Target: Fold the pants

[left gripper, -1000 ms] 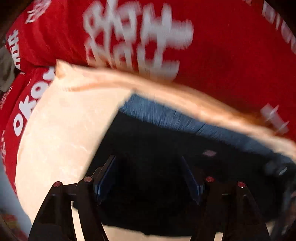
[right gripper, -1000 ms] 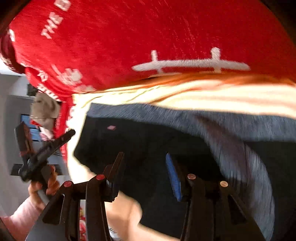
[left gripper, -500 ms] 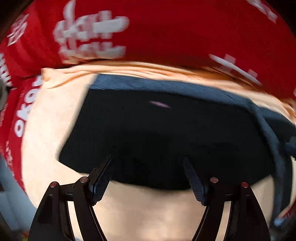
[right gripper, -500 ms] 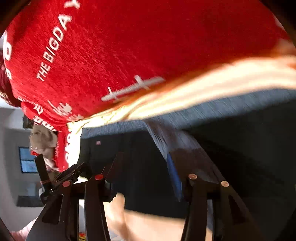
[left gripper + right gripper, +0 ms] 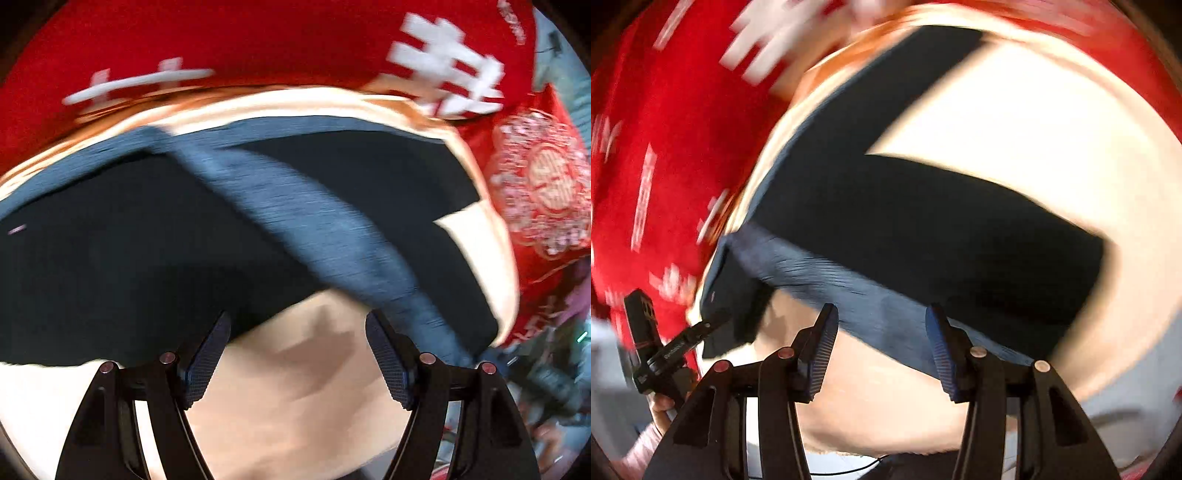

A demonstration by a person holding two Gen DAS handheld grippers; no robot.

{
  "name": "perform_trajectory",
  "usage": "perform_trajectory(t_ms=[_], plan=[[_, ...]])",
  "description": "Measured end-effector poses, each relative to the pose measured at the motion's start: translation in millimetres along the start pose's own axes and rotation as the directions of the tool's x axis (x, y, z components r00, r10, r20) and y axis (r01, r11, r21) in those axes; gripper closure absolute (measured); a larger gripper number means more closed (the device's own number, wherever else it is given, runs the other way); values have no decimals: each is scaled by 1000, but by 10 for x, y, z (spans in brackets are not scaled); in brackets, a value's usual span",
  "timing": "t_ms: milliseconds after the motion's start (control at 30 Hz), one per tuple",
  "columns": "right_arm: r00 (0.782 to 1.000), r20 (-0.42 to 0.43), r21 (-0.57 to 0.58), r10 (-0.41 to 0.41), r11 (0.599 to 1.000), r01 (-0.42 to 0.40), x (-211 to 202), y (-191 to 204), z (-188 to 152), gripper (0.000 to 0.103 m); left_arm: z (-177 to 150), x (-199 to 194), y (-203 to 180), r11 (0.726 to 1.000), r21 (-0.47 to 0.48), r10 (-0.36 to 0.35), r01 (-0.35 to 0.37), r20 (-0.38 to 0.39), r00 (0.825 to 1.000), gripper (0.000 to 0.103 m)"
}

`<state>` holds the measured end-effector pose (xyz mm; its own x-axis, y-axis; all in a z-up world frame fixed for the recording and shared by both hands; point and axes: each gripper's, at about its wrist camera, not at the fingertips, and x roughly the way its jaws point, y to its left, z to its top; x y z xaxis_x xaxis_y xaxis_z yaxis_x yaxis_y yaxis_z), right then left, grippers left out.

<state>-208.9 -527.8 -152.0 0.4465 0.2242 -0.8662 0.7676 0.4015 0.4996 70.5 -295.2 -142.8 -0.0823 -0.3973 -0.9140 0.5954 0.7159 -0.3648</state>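
Dark navy pants (image 5: 140, 258) lie flat on a cream cover (image 5: 295, 406). Their blue-grey waistband (image 5: 314, 229) runs slantwise across the left wrist view. My left gripper (image 5: 297, 354) hovers open over the cover at the pants' near edge, nothing between its fingers. In the right wrist view the pants (image 5: 923, 229) form an L shape, with the waistband (image 5: 857, 295) just beyond my right gripper (image 5: 881, 347). Its jaws are opening and no pad presses on cloth. The left gripper (image 5: 676, 347) shows there at the left, held by a hand (image 5: 661, 402).
A red blanket with white lettering (image 5: 258, 44) borders the far side of the cover and fills the left of the right wrist view (image 5: 646, 147). A red embroidered cloth (image 5: 543, 184) lies off the right end. A thin cable (image 5: 849, 469) runs below the cover's near edge.
Both views have swept fast sideways along the pants and rolled. The waistband now crosses both views. The left jaws stand a little wider than a second ago.
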Motion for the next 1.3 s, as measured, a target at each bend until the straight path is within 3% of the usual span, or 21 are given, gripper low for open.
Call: perform_trajectory(t_ms=[67, 133, 233, 400, 500, 633, 667, 700, 733, 800, 1000, 1100, 1300], plan=[[999, 36, 82, -9, 997, 6, -86, -300, -84, 50, 40, 108, -193, 999, 30, -21, 22, -12, 1000, 26], [998, 62, 174, 26, 984, -36, -148, -603, -207, 50, 72, 216, -363, 999, 50, -17, 19, -40, 999, 26], [995, 50, 223, 90, 970, -99, -74, -814, -348, 50, 69, 339, -437, 998, 61, -13, 17, -67, 998, 26], [982, -44, 219, 184, 961, -170, 279, -814, -516, 50, -29, 516, -424, 999, 41, 1, 4, -113, 994, 26], [972, -45, 206, 229, 955, -216, 277, -902, -518, 50, -60, 557, -406, 1000, -3, -14, 13, -120, 993, 26], [937, -73, 246, 341, 917, -315, 349, -940, -362, 51, -52, 568, -490, 999, -46, -19, 14, -90, 996, 27], [928, -80, 265, 365, 905, -333, 336, -956, -337, 57, -48, 563, -511, 998, -52, -22, 18, -84, 996, 36], [914, -85, 289, 396, 888, -358, 335, -951, -289, 85, -44, 562, -539, 998, -66, 6, -12, -78, 997, 48], [916, -96, 295, 390, 890, -349, 308, -937, -258, 86, -36, 571, -558, 997, -71, 5, -11, -84, 996, 70], [921, -107, 249, 375, 907, -340, 195, -817, -169, 89, 2, 575, -583, 994, -107, -6, -4, -93, 996, 72], [911, -63, 33, 407, 913, -406, -388, -246, 512, 89, 306, 239, -751, 991, -128, -32, 33, 16, 999, 72], [903, -25, -52, 429, 901, -430, -541, 63, 1044, 89, 603, 139, -810, 992, -117, -36, 44, 69, 997, 72], [936, -7, -257, 351, 904, -341, -421, 718, 2118, 89, 1230, 31, -877, 995, -83, 78, -63, 190, 979, 70]])
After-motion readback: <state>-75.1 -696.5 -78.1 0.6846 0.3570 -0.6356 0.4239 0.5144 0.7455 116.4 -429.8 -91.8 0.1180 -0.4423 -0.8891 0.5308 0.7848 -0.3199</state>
